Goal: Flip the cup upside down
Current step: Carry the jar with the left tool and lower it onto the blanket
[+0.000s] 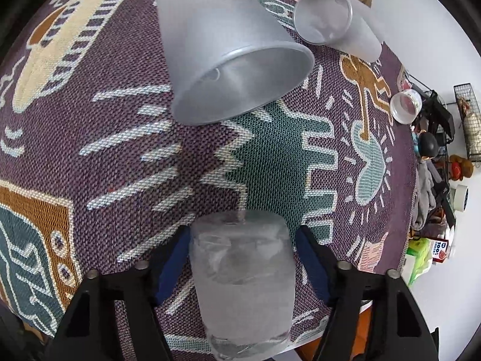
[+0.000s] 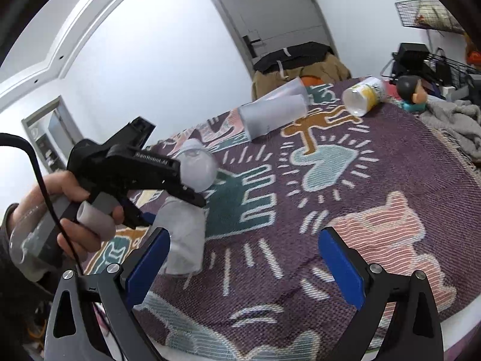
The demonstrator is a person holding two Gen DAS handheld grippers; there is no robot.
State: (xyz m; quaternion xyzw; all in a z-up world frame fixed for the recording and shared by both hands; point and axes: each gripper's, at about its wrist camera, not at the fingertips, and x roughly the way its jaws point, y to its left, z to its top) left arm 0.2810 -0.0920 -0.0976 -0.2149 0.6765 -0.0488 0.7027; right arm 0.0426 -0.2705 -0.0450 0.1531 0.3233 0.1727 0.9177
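Observation:
My left gripper (image 1: 242,258) is shut on a frosted plastic cup (image 1: 243,282), held between its blue pads above the patterned cloth (image 1: 120,156). The same cup shows in the right wrist view (image 2: 183,237), gripped by the left gripper (image 2: 192,201), with its closed base pointing down-right. Another frosted cup (image 1: 234,60) lies on its side just ahead, mouth toward me. A third frosted cup (image 1: 336,21) lies farther back right. My right gripper (image 2: 243,264) is open and empty, hovering over the cloth.
A small yellow-and-white cup (image 2: 365,96) lies on its side at the far right of the cloth. Grey fabric (image 2: 454,126), a figurine (image 2: 410,91), wire racks and clutter line the right edge. A jacket-draped chair (image 2: 300,66) stands behind the table.

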